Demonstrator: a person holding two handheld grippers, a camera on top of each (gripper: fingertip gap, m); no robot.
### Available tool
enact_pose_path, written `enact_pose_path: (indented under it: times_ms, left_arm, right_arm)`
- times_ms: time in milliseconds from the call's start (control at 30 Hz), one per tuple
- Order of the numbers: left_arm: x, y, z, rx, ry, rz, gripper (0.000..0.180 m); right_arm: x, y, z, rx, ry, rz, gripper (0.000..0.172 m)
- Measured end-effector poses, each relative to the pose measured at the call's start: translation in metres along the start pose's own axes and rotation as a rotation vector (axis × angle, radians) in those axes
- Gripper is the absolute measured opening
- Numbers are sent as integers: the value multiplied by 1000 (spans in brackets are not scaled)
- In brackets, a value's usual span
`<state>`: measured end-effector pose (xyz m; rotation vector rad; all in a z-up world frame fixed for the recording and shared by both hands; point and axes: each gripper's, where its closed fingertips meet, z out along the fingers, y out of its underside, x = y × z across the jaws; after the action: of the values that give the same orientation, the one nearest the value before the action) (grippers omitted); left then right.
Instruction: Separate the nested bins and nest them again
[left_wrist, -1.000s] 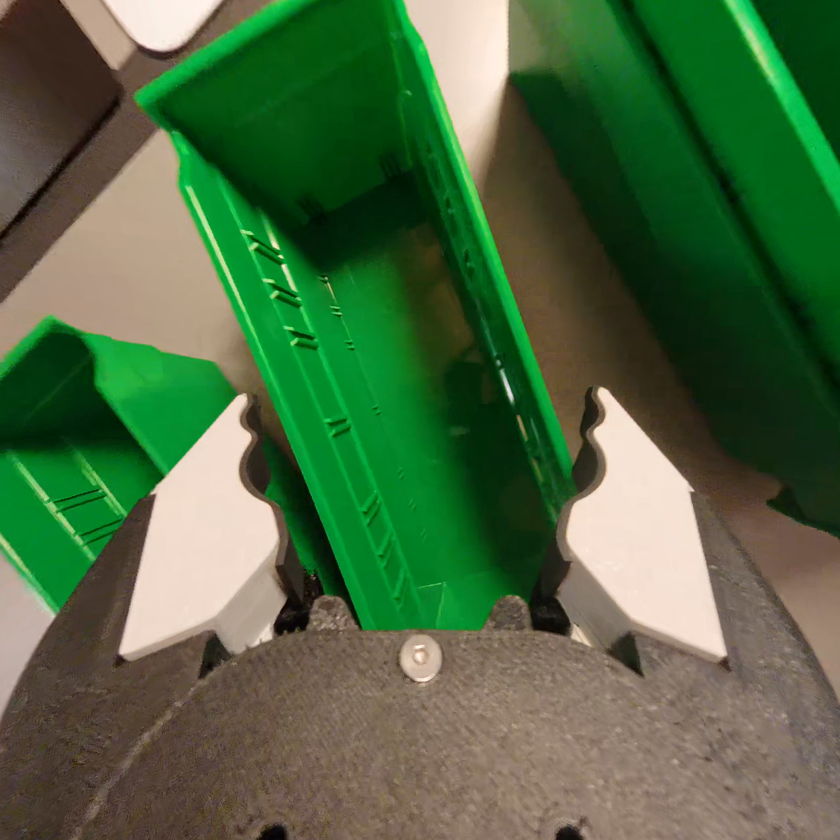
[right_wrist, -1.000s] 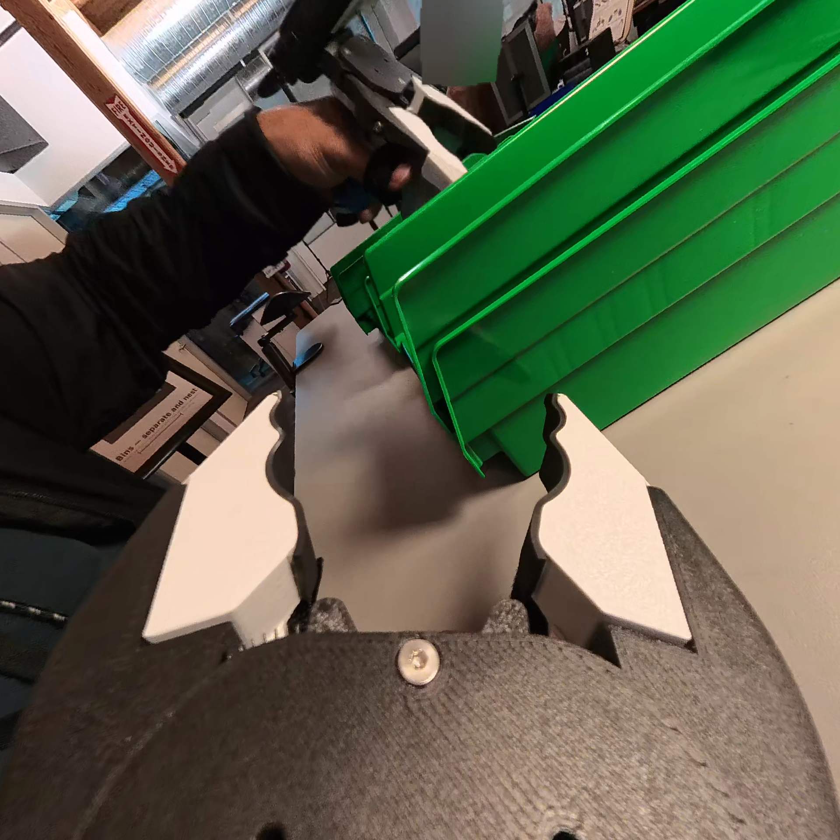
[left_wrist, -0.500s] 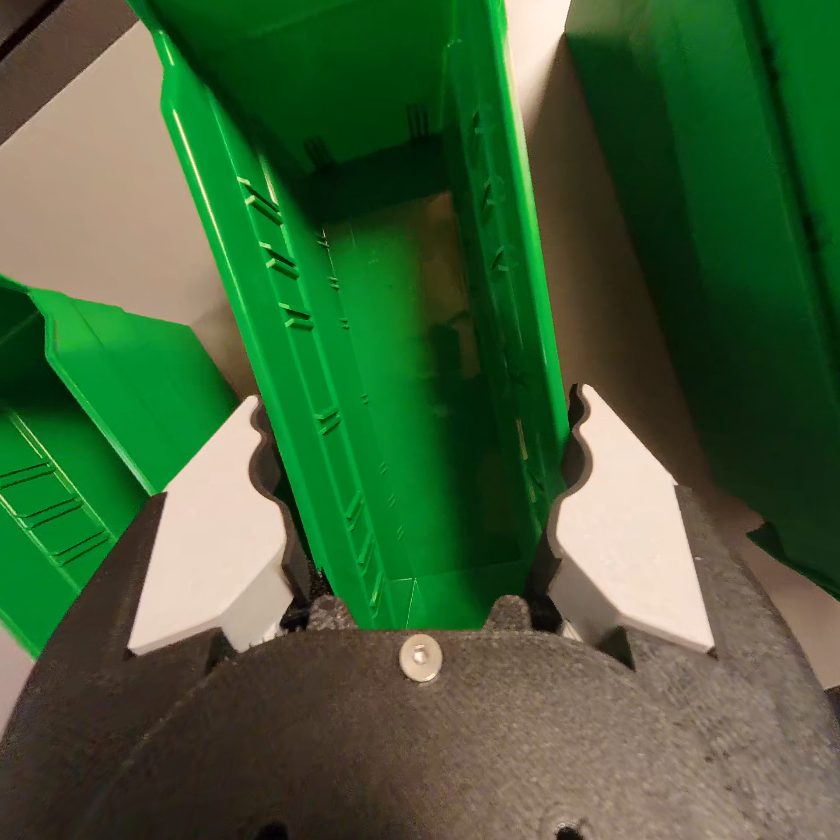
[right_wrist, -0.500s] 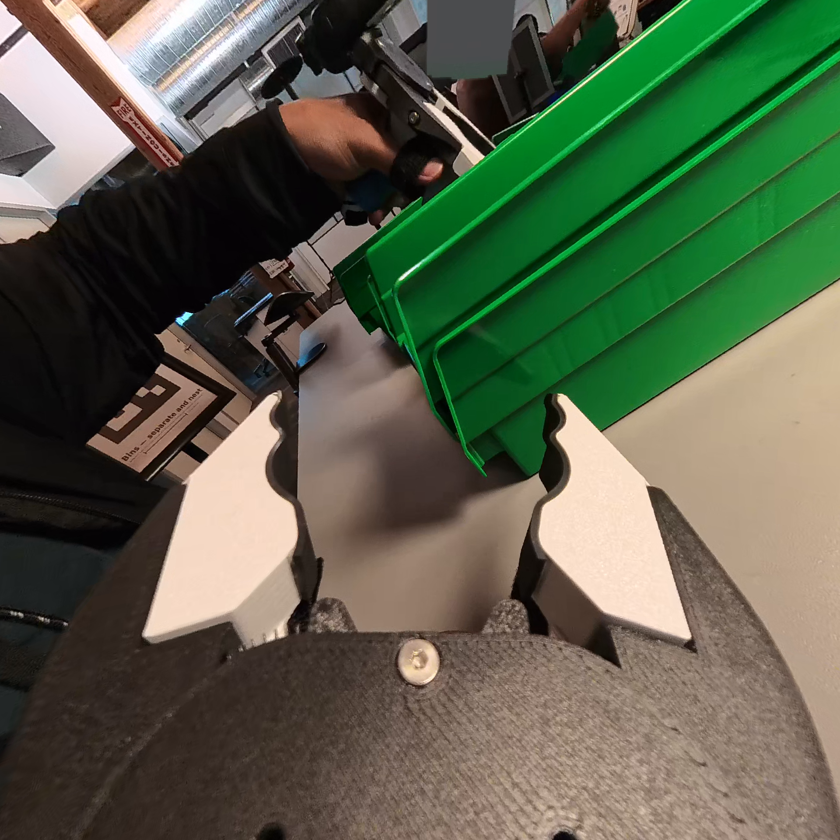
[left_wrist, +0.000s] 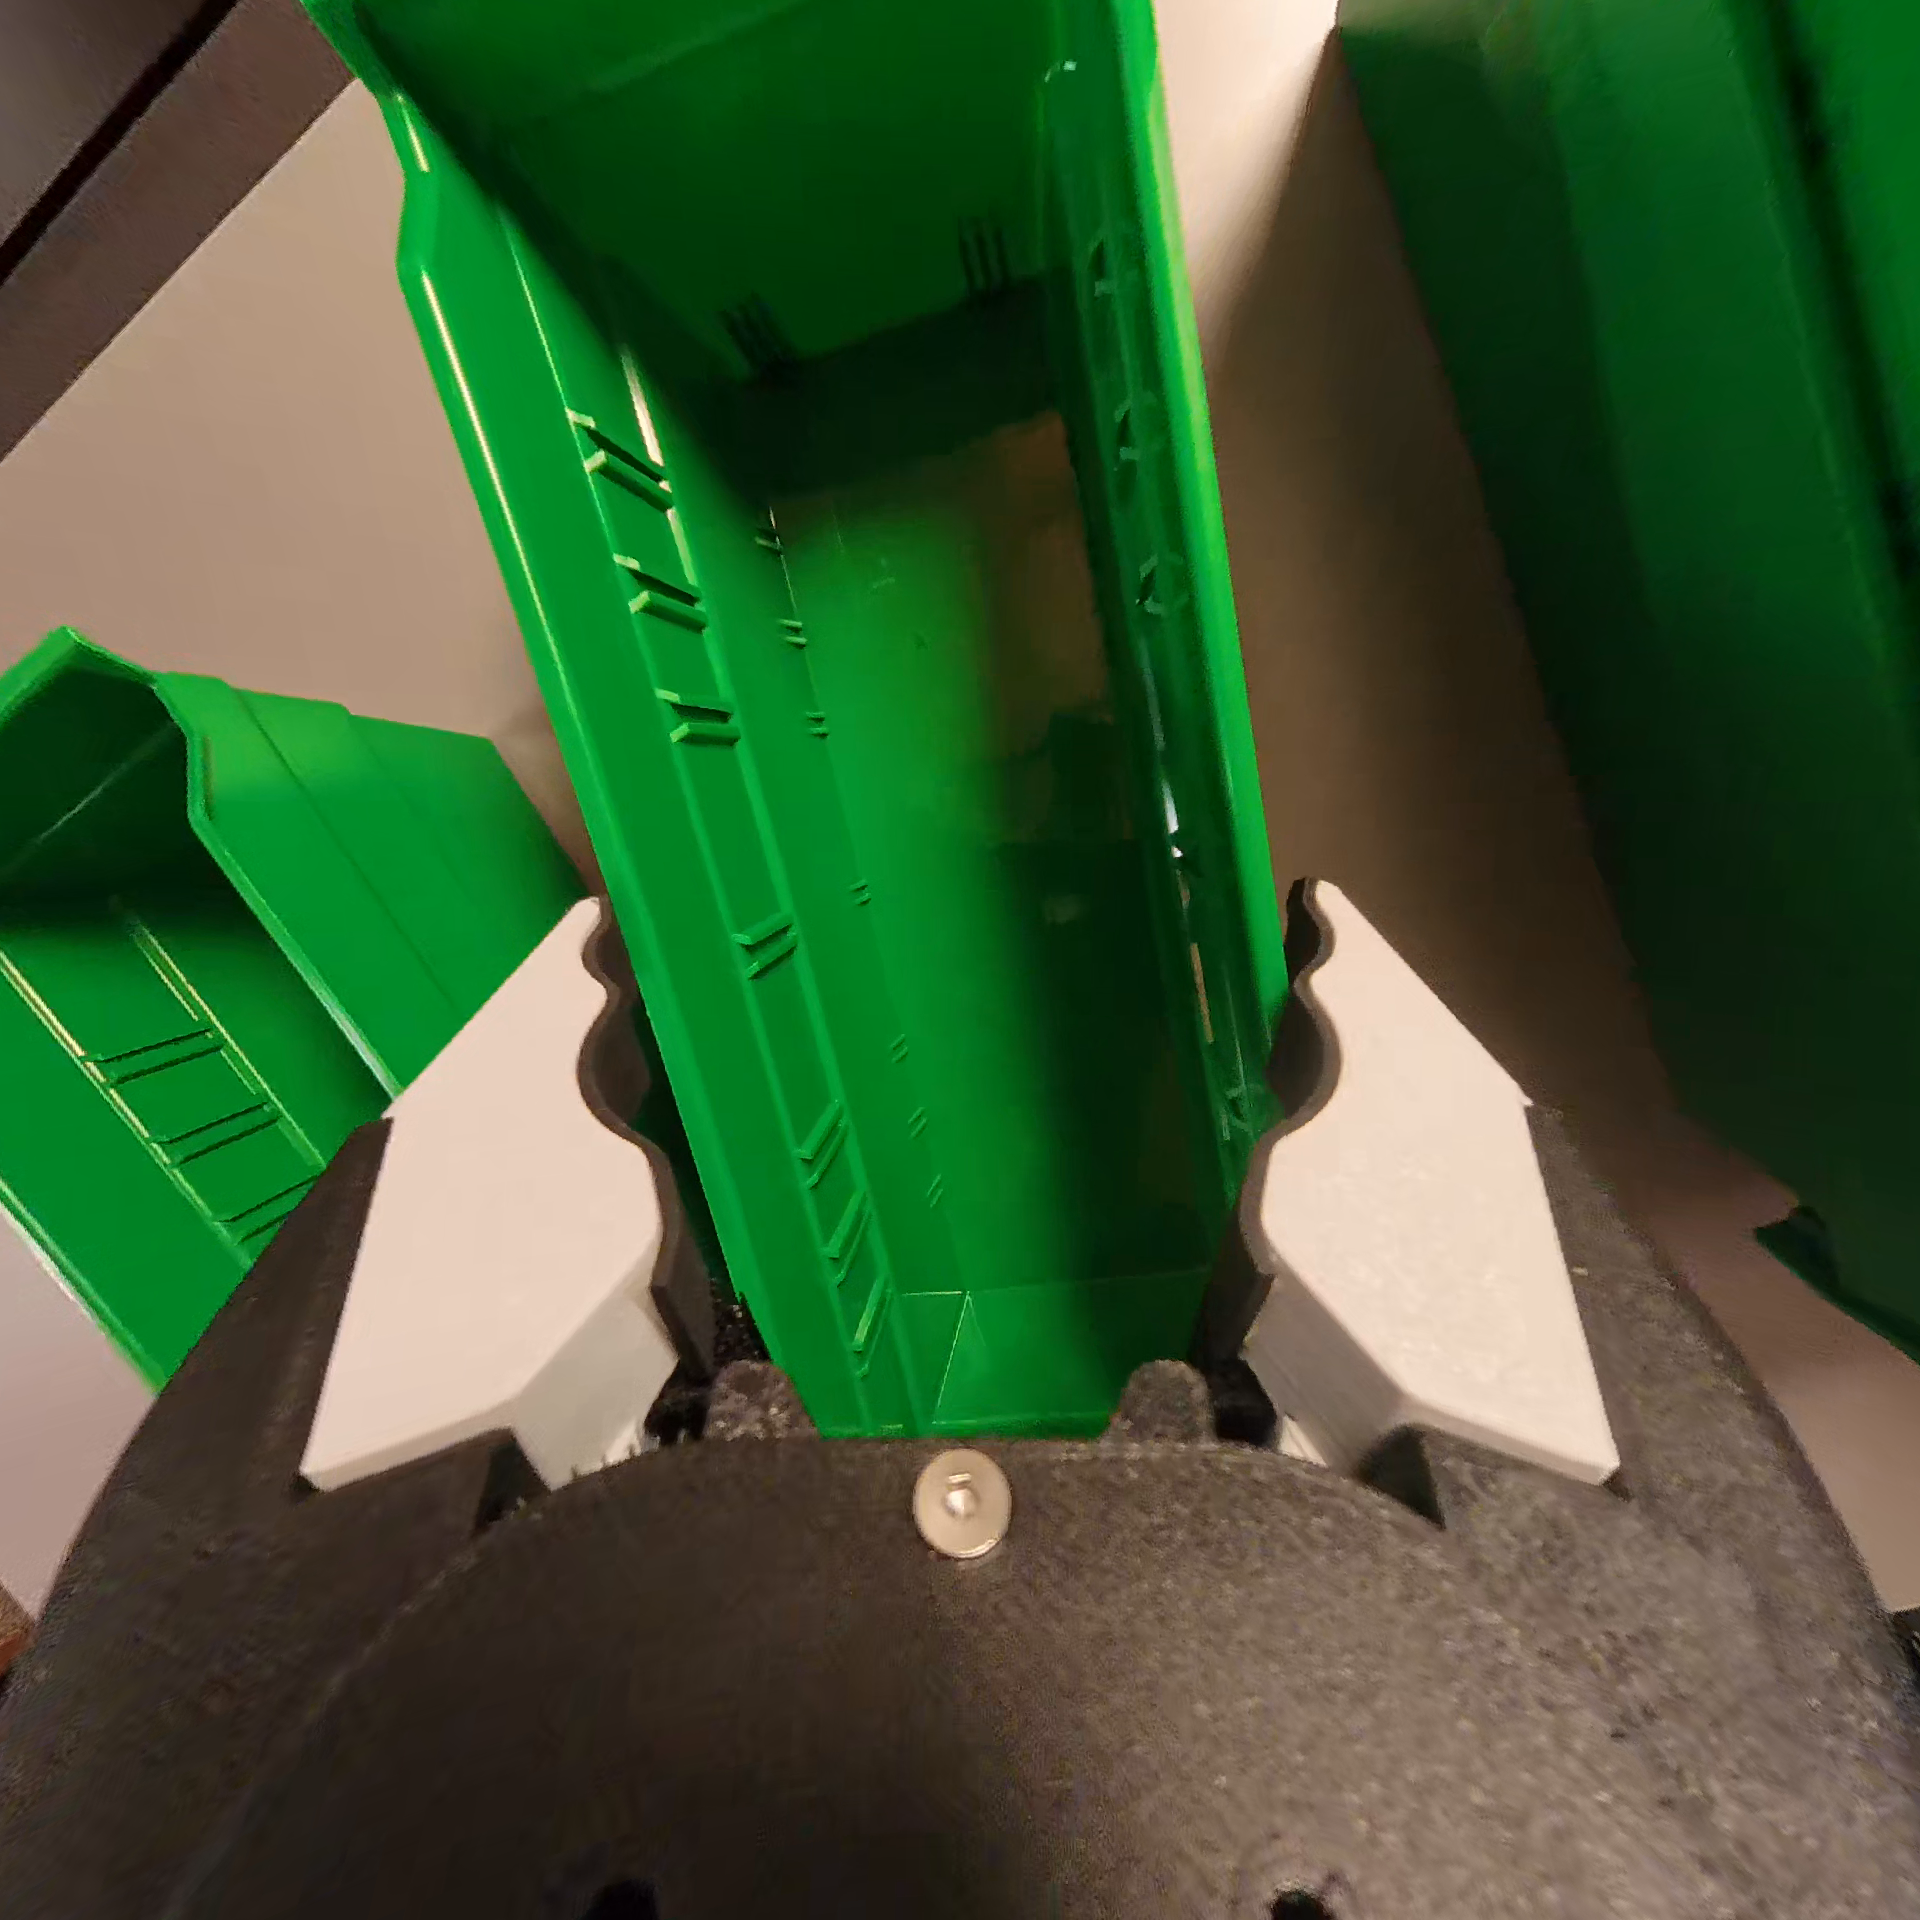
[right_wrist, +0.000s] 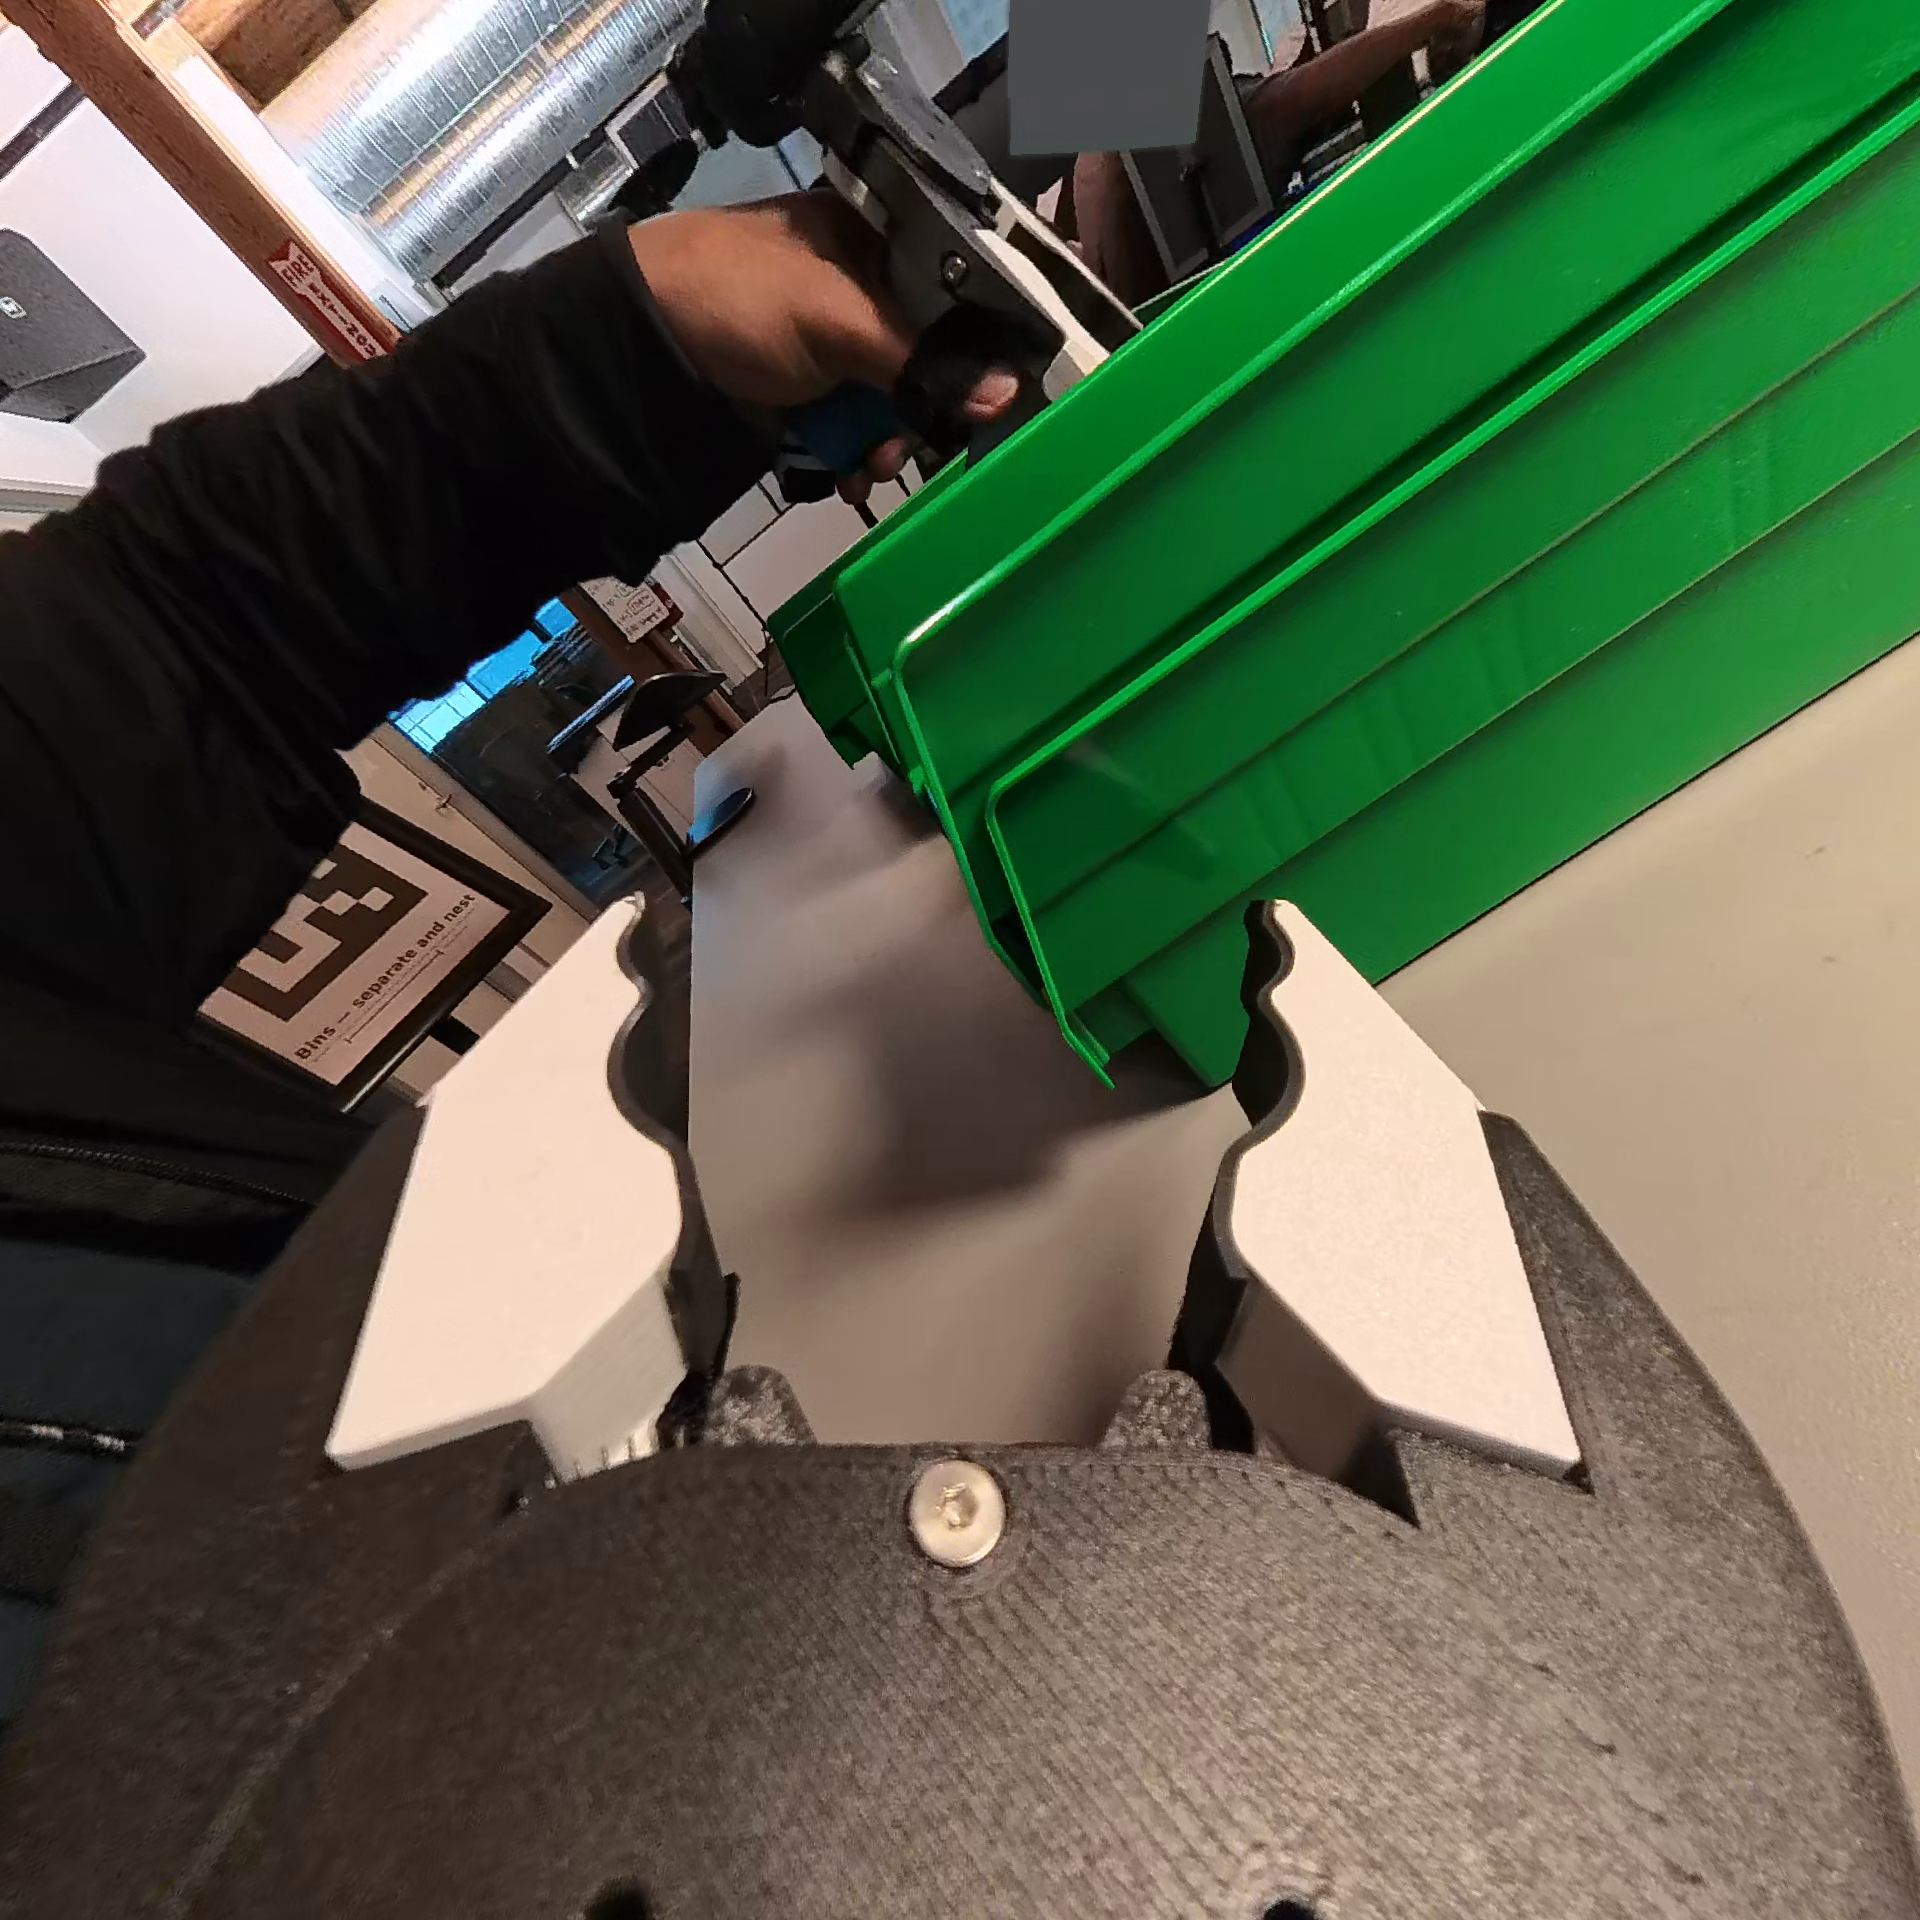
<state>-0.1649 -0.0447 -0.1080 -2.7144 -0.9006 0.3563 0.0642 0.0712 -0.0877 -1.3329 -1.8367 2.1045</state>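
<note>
In the left wrist view a long narrow green bin (left_wrist: 935, 831) runs away from me between my left gripper's (left_wrist: 951, 904) fingers. Both dark pads (left_wrist: 1299, 1018) lie against its outer side walls, so the gripper is shut on it across its width. My right gripper (right_wrist: 948, 912) is open and empty, low over the grey table (right_wrist: 1662, 1039). Its right fingertip (right_wrist: 1309, 997) is just in front of the near corner of a nested stack of green bins (right_wrist: 1455, 623). The left gripper (right_wrist: 997, 270) and the hand holding it show at the top of the right wrist view, above the far bins.
Another green bin (left_wrist: 208, 935) lies to the left of the held one. The tall green stack (left_wrist: 1714, 623) stands close on its right. The table's dark edge (left_wrist: 125, 208) is at the upper left. A black sleeve (right_wrist: 312, 623) and a framed sign (right_wrist: 364, 966) are to my left.
My left gripper's fingers have closed in from a wider stance until both pads meet the narrow bin's walls, and it has squared up along the bin. The right gripper has stayed put.
</note>
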Motion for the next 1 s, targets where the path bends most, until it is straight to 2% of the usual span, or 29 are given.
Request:
enact_pose_path:
  times_ms: [367, 600, 767, 900, 1000]
  left_arm:
    - [-2, 1, 2, -34, 3, -10, 123]
    - [-14, -3, 0, 1, -28, -10, 102]
    - [-15, -2, -5, 13, -20, -37, 96]
    - [-13, -15, -31, 71, 29, -89, 96]
    - [-9, -36, -74, 154, 60, -103, 96]
  right_arm:
    - [-2, 1, 0, -3, -13, 9, 112]
    - [-2, 0, -1, 5, -12, 7, 112]
    - [-2, -1, -1, 9, -13, 10, 111]
    - [-1, -2, -2, 14, -14, 15, 111]
    - [-1, -2, -2, 13, -15, 18, 111]
